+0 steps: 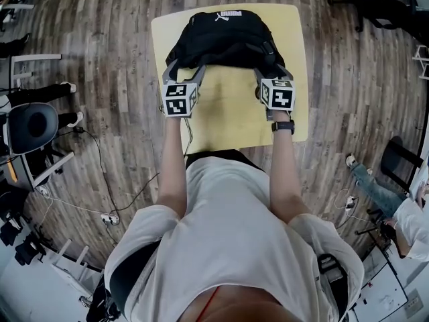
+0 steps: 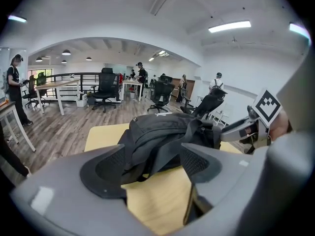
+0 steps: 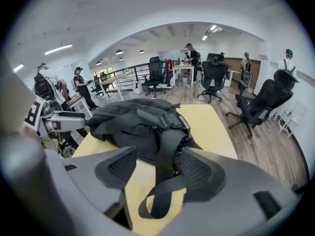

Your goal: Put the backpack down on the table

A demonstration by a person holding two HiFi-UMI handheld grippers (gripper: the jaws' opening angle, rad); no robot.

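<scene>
On the yellow table [image 1: 228, 116] the black backpack [image 1: 224, 39] is lying flat; we are holding left gripper [image 1: 186, 70] and right gripper [image 1: 273, 71] beside it, jaws spread, gripping nothing. Backing straight off is looking wisest, minding the strap [image 3: 162, 181] looping between the right jaws.

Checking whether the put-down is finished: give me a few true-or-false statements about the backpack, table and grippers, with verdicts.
The backpack lies on the yellow table. True.
The left gripper is clamped on a strap. False: its jaws stand apart, pressing nothing.
The right gripper is open. True.
The backpack is red. False: it is black.
</scene>
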